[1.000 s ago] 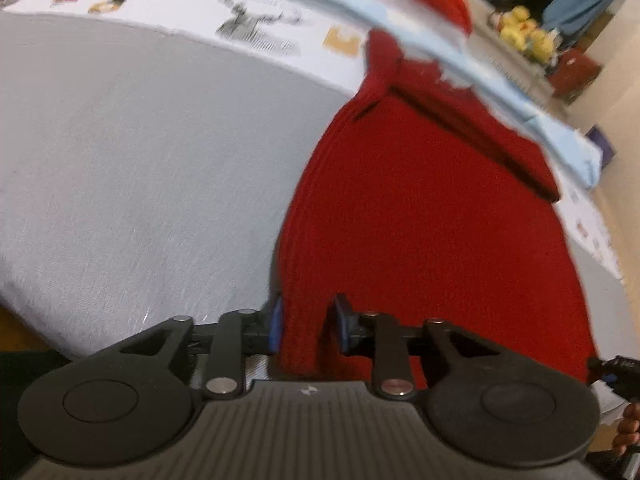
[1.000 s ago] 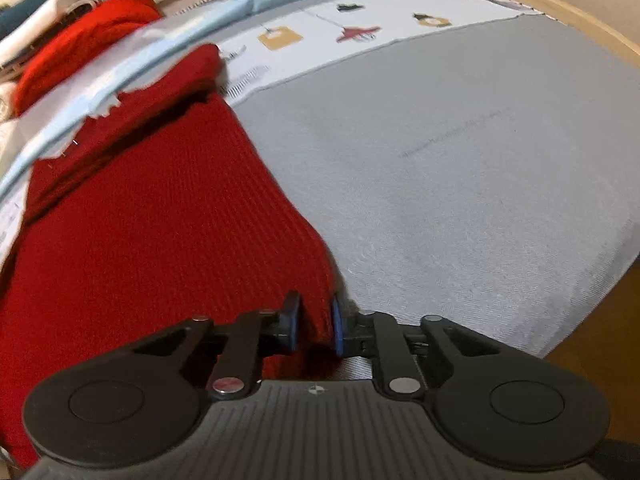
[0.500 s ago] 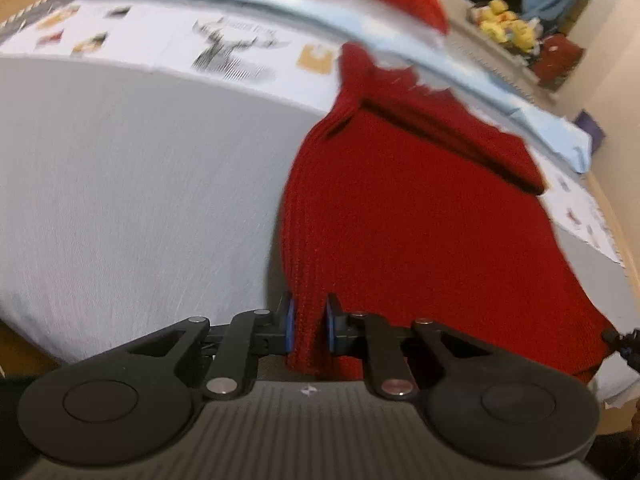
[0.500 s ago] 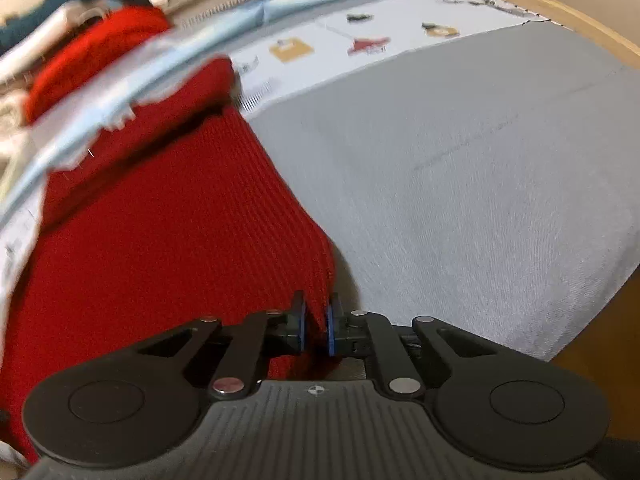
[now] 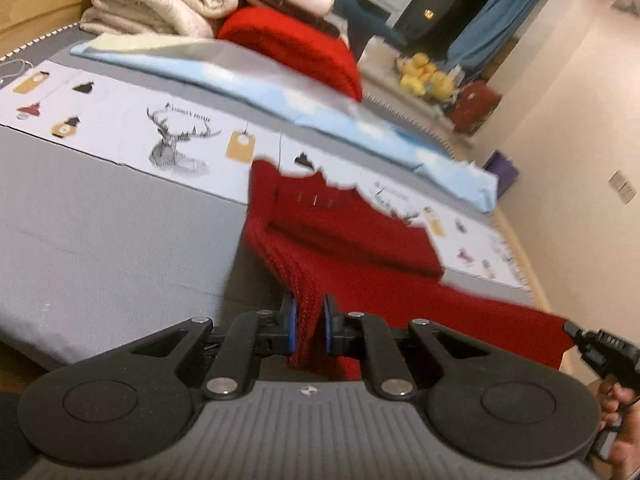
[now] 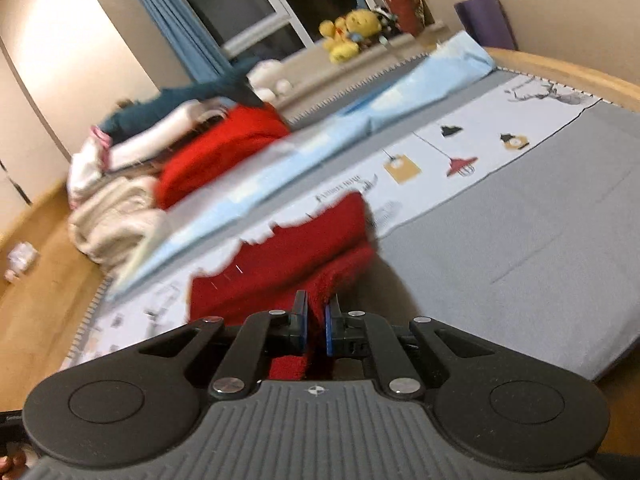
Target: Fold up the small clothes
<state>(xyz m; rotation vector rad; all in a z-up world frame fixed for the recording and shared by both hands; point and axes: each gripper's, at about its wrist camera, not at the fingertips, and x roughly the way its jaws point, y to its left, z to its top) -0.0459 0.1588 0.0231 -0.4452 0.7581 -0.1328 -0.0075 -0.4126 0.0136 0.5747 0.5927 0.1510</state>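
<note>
A red knitted garment (image 5: 352, 248) hangs lifted off the grey bed (image 5: 100, 240), its far end still on the printed white strip (image 5: 180, 144). My left gripper (image 5: 308, 308) has one near corner between its blue pads; the jaws are closing and the pads press the knit. In the same view my right gripper (image 5: 576, 330) pinches the other near corner at the right edge, a person's hand (image 5: 616, 400) behind it. From the right wrist, that gripper (image 6: 316, 308) is shut on the red knit (image 6: 288, 264), which rises from the bed (image 6: 520, 240).
Behind the garment lie a folded light-blue sheet (image 5: 280, 96), another folded red knit (image 5: 296, 52) and a stack of cream blankets (image 5: 160, 4). Yellow plush toys (image 6: 348, 36) sit on a ledge by the window. The wooden bed frame (image 6: 560, 68) rims the far side.
Both grippers have closed on the near corners of the red garment and risen, lifting its near half off the bed. More of the room beyond the bed has come into view.
</note>
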